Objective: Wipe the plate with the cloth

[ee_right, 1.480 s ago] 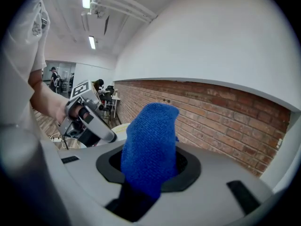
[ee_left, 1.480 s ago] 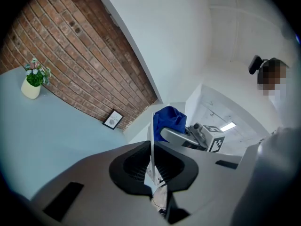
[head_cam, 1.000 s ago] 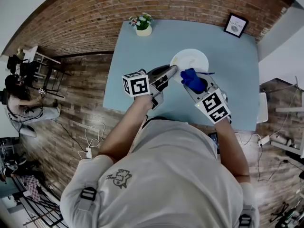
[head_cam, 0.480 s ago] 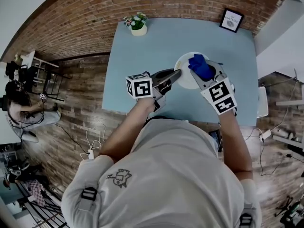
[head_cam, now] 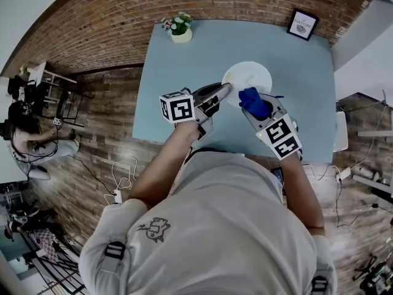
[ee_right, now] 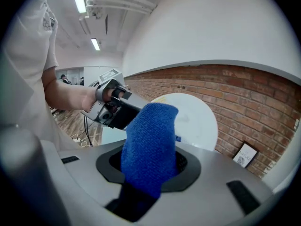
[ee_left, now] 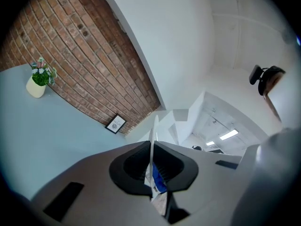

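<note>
Centre of frame, head view: white plate [head_cam: 249, 75] above the pale blue desk [head_cam: 172, 103]; whether it rests on the desk is unclear. Left tongs [head_cam: 225, 91] at the plate's left rim, nearly closed, pinching the thin rim, which shows edge-on between the jaws. Right tongs [head_cam: 253, 107] at lower right of the plate, clamped on a blue cloth [head_cam: 249, 97] that bulges out past the tips. Cloth sits at the plate's lower edge, just right of the left tongs. Upper left of desk: potted plant [head_cam: 181, 29]. Upper right: framed picture [head_cam: 304, 23].
</note>
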The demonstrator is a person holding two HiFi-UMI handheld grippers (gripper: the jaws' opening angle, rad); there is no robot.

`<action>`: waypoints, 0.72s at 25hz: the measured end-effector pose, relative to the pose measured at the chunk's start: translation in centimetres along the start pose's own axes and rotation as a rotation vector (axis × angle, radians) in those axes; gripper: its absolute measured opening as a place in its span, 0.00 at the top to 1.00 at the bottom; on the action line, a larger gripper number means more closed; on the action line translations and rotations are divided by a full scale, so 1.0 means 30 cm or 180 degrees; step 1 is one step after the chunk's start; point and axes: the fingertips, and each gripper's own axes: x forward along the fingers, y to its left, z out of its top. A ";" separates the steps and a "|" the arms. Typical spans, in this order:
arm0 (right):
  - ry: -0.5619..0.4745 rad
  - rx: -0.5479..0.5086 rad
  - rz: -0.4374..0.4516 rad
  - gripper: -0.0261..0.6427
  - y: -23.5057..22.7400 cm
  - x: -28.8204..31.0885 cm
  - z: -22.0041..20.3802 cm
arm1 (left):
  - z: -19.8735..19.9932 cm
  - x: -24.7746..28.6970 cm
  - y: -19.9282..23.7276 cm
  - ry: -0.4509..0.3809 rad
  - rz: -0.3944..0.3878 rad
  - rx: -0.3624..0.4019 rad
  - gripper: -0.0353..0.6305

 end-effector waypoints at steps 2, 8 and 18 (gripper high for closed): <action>0.0061 0.0104 -0.0090 0.75 -0.036 -0.018 -0.029 | -0.006 -0.008 -0.001 0.0040 -0.0002 0.0009 0.91; 0.0048 0.0155 -0.0570 0.75 -0.220 -0.086 -0.018 | -0.060 0.007 -0.027 0.0229 -0.0120 0.0015 0.91; -0.0218 -0.0215 -0.0282 0.75 -0.090 -0.032 0.169 | -0.076 0.048 -0.083 0.0380 -0.0352 0.0011 0.91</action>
